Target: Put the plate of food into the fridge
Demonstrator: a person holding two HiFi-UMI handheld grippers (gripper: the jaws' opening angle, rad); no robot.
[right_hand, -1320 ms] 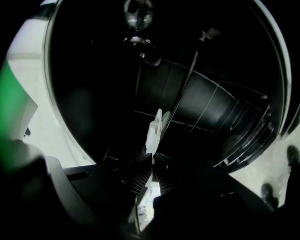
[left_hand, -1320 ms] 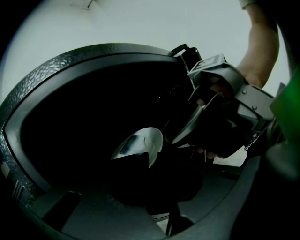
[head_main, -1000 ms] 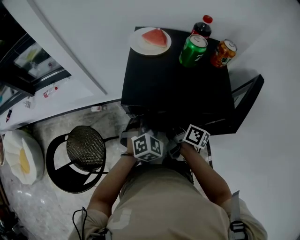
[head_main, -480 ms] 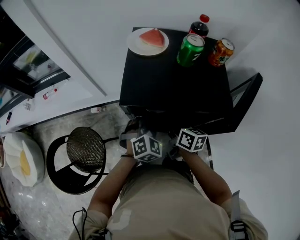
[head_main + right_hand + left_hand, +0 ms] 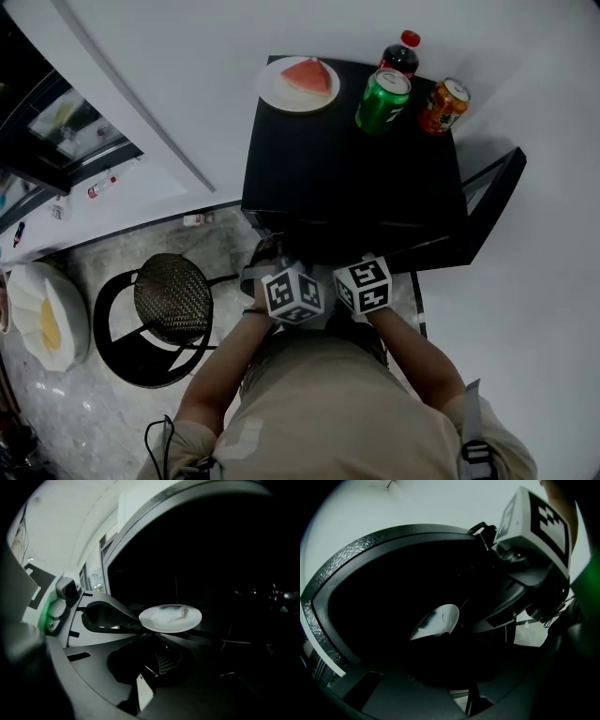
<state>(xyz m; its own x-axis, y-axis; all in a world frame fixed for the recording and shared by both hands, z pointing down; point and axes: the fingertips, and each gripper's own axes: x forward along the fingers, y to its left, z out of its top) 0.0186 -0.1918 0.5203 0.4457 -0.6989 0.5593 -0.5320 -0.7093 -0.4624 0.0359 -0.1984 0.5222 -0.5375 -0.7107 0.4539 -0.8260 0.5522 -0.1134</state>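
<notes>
Before me, fridge top (image 5: 347, 159) carries: plate (image 5: 277, 92) with watermelon (image 5: 309, 75), green can (image 5: 384, 100), bottle (image 5: 401, 53), orange can (image 5: 444, 105).

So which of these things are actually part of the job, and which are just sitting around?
Part of the job:
- black fridge
- white plate with food on it, in the fridge's dark inside

Just lying about:
- watermelon plate, untouched on the fridge's top
- green can
- orange can
- cola bottle
- stool on the floor
</notes>
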